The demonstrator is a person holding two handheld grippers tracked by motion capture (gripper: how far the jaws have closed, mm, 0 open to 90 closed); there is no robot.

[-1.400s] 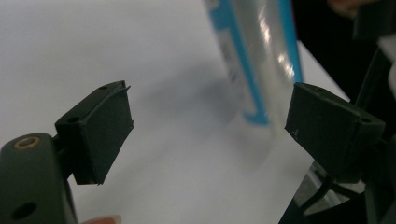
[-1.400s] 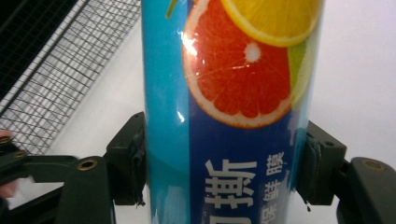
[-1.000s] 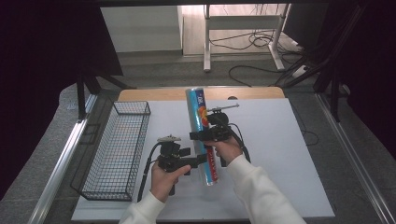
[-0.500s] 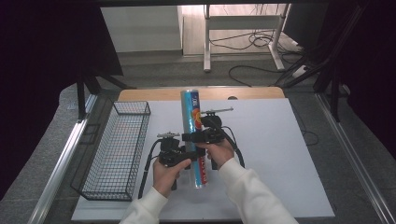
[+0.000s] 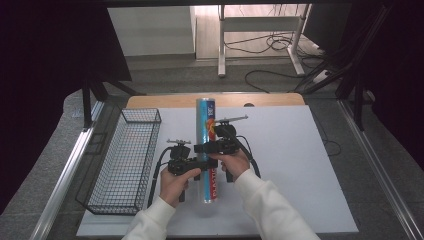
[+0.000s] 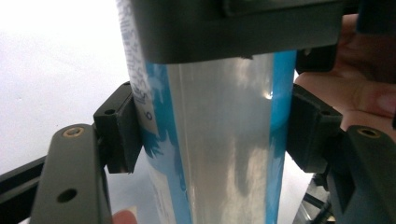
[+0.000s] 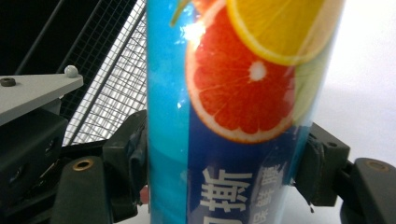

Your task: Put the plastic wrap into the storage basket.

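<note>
A long blue tube (image 5: 206, 122) printed with citrus slices lies lengthwise above the white table top, far end towards the back. My left gripper (image 5: 198, 165) comes from the left, its jaws having just closed; in the left gripper view both pads (image 6: 122, 133) press the tube (image 6: 219, 140). My right gripper (image 5: 206, 148) grips it slightly farther back. Its jaws have just been opening a little, but in the right gripper view the tube (image 7: 224, 93) is still between them and both pads (image 7: 314, 163) touch it.
A black wire basket (image 5: 125, 160) stands along the table's left side, and its mesh (image 7: 112, 79) shows behind the tube. The white table top (image 5: 300, 165) spreads to the right. Cables trail from both grippers towards the person's hands.
The left gripper's jaws, open beside the tube a second ago, have shut on it. The tube has swung from a slight tilt to nearly straight and shifted a little left.
</note>
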